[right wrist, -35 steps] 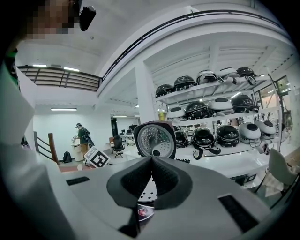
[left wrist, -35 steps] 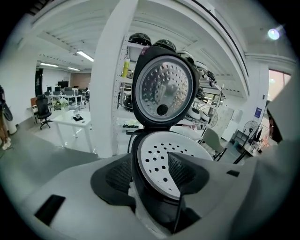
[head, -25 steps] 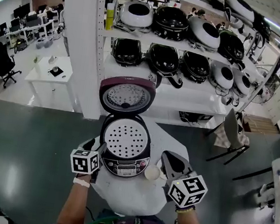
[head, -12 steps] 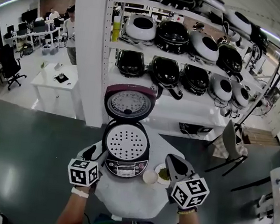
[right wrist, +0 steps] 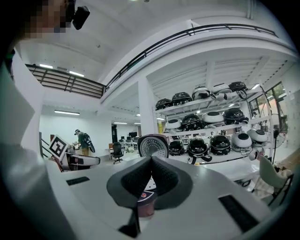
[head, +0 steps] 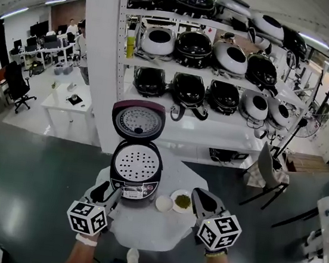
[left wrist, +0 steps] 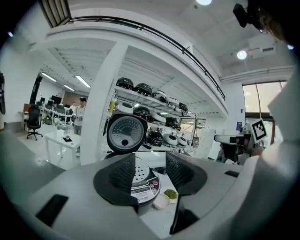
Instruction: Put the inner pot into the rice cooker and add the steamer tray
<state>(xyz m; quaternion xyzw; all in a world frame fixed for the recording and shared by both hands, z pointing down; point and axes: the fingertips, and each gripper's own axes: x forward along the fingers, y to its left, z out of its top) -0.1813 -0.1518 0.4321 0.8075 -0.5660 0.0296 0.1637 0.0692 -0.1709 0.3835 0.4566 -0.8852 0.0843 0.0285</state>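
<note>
- Left gripper [head: 110,192]: released, jaws apart and lately narrowing, nothing between the pads. Held over the near-left edge of the tabletop [head: 139,233], just in front of the rice cooker's left corner, apart from it.
- Right gripper [head: 197,195]: clenched, pads pressed flat together, empty. Held over the near-right part of the tabletop, close beside the plate, clear of it.
- Rice cooker [head: 134,181]: dark maroon body, control panel facing the person, standing toward the far side of the round white tabletop. Seen between the left jaws in the left gripper view, but well beyond them.
- Lid [head: 138,120]: hinged up and back, silver inner face turned toward the head view.
- Steamer tray [head: 137,161]: white, perforated, seated level in the cooker's mouth.
- Inner pot: hidden under the tray, not made out from any view.
- Small white bowl [head: 164,203]: on the tabletop just right of the control panel.
- Plate [head: 182,201]: white, with a heap of something green, just right of the bowl; touching or not, cannot tell.
- Shelf [head: 214,119]: white, behind the tabletop, loaded with rows of black and white cookers.
</note>
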